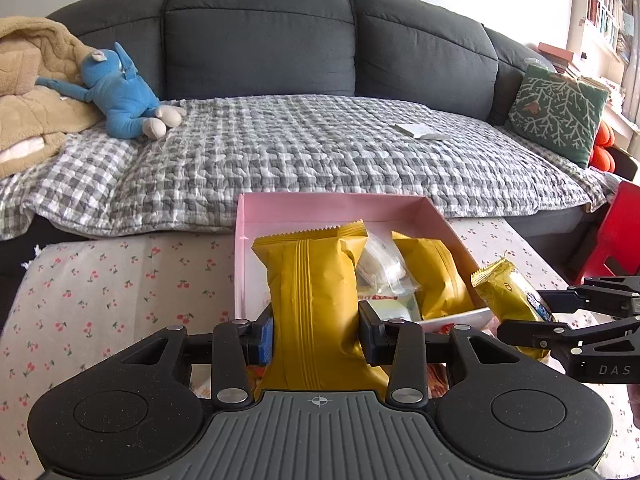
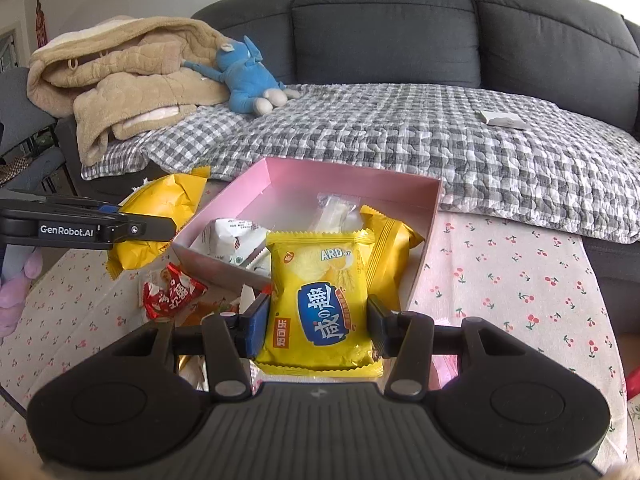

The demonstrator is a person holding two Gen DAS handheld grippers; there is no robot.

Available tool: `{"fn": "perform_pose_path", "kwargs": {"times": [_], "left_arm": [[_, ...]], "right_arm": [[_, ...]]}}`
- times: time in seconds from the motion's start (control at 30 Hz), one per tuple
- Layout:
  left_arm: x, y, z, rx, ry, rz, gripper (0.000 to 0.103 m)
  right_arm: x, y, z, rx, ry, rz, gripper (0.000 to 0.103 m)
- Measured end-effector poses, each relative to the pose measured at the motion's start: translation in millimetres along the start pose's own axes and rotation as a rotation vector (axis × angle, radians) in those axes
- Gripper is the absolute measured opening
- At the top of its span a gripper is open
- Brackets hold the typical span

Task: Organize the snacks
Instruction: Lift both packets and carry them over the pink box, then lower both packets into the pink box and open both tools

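Observation:
My left gripper (image 1: pixel 316 332) is shut on a yellow snack bag (image 1: pixel 316 304), its plain back facing the camera, held at the near edge of the pink box (image 1: pixel 336 206). My right gripper (image 2: pixel 318 322) is shut on a second yellow snack bag (image 2: pixel 322 300) with a blue label, held at the near side of the pink box (image 2: pixel 352 180). The box holds another yellow bag (image 2: pixel 390 244), a clear packet (image 2: pixel 336 212) and a white packet (image 2: pixel 224 234). In the left wrist view the right gripper (image 1: pixel 560 316) and its bag (image 1: pixel 508 296) show at the right. In the right wrist view the left gripper (image 2: pixel 120 230) and its bag (image 2: pixel 160 220) show at the left.
A red wrapped snack (image 2: pixel 172 294) lies on the cherry-print tablecloth (image 2: pixel 520 280) beside the box. Behind the table stands a grey sofa with a checked blanket (image 1: pixel 320 148), a blue plush toy (image 1: pixel 120 92), a tan coat (image 2: pixel 120 76) and a green cushion (image 1: pixel 556 112). A red chair (image 1: pixel 616 232) stands at the right.

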State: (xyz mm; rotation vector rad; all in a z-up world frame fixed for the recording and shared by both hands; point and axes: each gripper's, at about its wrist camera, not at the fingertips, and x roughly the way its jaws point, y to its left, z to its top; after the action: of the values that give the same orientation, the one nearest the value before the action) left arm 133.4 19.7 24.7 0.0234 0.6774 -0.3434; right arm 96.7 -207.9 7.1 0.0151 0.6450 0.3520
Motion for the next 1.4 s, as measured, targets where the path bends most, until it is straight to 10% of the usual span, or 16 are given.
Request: {"fn": "perform_pose_path", "kwargs": {"times": [0.8, 1.03, 1.4], "left_arm": [[131.0, 26.2, 51.7, -0.066, 0.049, 0.065, 0.038], [137.1, 26.0, 46.8, -0.043, 0.038, 0.057, 0.042], [121.3, 18.5, 47.1, -0.025, 0.006, 0.055, 0.084]], "right_arm": [[97.0, -31.3, 55.6, 0.165, -0.009, -0.097, 0.047], [97.4, -30.2, 57.9, 0.133, -0.029, -0.136, 0.067], [76.5, -29.2, 59.2, 0.120, -0.044, -0.143, 0.084]]}}
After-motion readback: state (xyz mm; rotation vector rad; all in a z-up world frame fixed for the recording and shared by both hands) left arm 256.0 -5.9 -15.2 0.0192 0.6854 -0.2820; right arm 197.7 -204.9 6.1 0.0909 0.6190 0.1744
